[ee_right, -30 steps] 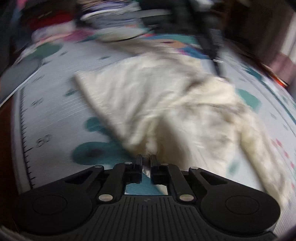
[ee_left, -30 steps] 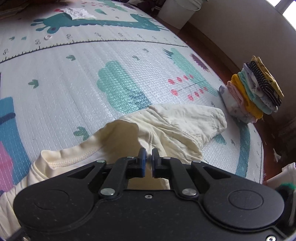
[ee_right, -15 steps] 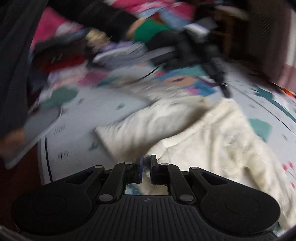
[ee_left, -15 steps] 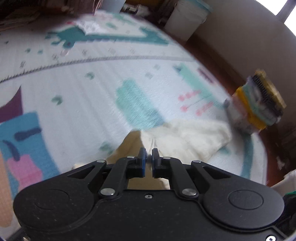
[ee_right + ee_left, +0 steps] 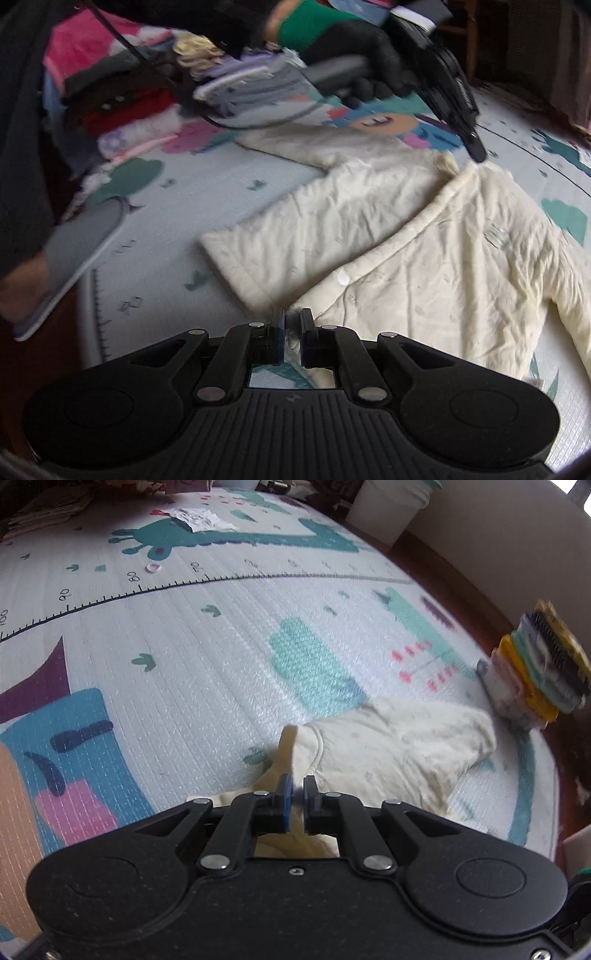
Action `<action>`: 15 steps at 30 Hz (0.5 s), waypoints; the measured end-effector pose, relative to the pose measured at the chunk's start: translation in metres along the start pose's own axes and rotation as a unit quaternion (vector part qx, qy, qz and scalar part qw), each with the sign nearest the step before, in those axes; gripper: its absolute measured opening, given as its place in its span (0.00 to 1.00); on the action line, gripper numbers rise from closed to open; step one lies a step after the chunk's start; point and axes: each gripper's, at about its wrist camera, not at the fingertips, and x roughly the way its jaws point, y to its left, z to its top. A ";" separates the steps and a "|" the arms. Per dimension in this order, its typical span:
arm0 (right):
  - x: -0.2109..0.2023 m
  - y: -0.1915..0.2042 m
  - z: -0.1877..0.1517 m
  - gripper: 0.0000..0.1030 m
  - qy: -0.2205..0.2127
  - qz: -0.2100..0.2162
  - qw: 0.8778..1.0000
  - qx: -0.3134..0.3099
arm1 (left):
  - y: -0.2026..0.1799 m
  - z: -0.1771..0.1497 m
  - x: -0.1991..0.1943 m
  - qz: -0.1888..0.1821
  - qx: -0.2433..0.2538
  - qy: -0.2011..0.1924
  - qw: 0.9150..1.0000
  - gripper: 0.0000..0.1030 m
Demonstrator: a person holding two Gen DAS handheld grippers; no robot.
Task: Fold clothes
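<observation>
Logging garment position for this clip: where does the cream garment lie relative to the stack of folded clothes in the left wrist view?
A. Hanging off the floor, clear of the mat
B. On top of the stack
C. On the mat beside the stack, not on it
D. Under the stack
C: the cream garment lies spread on the play mat, its far end short of the stack of folded clothes, which stands at the mat's edge.

The lower part of the cream garment (image 5: 399,749) is hidden behind the left gripper (image 5: 297,786), the stack of folded clothes (image 5: 535,675) is blurred, and the heap of clothes (image 5: 147,96) behind the gloved hand (image 5: 354,62) is smeared beyond telling.
</observation>
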 end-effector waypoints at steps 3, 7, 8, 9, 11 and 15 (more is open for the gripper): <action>0.009 0.003 -0.004 0.09 0.004 0.005 1.000 0.006 | -0.002 -0.005 0.006 0.007 0.013 0.010 1.000 0.03; 0.009 0.005 -0.002 0.09 -0.006 -0.002 1.000 0.007 | 0.001 -0.006 0.004 0.007 0.011 0.002 1.000 0.04; 0.012 0.005 -0.003 0.10 -0.003 -0.008 1.000 0.005 | 0.001 -0.006 0.004 0.009 0.012 0.002 1.000 0.04; 0.015 0.006 -0.004 0.10 0.002 -0.011 1.000 0.003 | 0.002 -0.006 0.005 0.010 0.011 0.003 1.000 0.03; 0.017 0.006 -0.004 0.11 0.003 -0.009 1.000 0.009 | 0.002 -0.006 0.004 0.010 0.011 0.002 1.000 0.04; 0.019 0.003 -0.001 0.11 -0.005 -0.006 1.000 0.022 | 0.001 -0.003 0.002 0.011 0.013 -0.003 1.000 0.03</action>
